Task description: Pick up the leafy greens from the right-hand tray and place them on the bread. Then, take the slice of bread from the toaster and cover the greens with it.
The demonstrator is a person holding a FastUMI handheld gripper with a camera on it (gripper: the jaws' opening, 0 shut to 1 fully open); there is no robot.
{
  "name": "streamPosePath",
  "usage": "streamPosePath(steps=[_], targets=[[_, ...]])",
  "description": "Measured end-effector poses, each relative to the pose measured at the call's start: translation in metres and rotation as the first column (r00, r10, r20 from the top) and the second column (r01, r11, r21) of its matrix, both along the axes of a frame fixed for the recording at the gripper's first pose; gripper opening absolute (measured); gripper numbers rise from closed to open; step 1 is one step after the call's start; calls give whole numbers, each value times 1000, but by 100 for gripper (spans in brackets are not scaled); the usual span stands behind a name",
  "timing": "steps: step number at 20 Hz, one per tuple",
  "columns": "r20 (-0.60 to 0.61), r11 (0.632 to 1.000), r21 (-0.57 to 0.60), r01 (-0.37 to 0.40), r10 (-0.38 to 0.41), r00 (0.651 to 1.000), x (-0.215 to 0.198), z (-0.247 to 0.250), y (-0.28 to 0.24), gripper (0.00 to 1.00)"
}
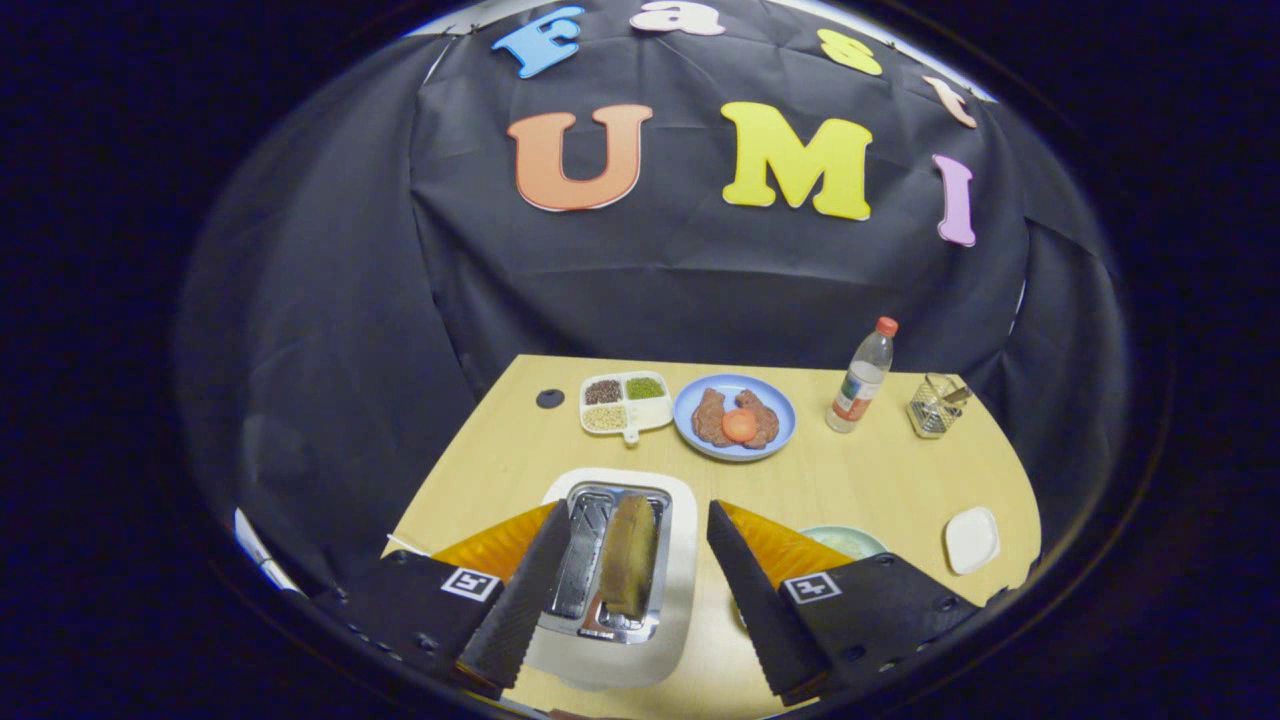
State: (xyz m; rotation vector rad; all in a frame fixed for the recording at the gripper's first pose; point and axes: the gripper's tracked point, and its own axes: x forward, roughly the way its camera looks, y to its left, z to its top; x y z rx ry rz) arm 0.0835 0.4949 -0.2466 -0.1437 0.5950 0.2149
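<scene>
A white toaster (684,590) with a metal top stands on the wooden table, right below my fingers. A browned slice of bread (628,556) sticks up out of its right slot; the left slot is empty. My gripper (637,512) is open and hangs above the toaster, one finger on each side of the slots, with nothing held. A pale green dish (846,540) peeks out from behind the right finger, and most of it and what lies on it is hidden.
Beyond the toaster are a white divided tray (626,402) of beans and grains and a blue plate (737,416) with meat and a tomato slice. A bottle (862,378) and a wire holder (935,405) stand at the far right, with a small white dish (971,539) nearer.
</scene>
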Motion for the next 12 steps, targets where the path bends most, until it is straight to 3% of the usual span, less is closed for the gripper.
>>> streamPosePath(steps=[4,12], targets=[[-17,998,-32,60,-61,998,5,-23,2,83],[-62,991,-85,105,-110,992,9,-42,9,44]])
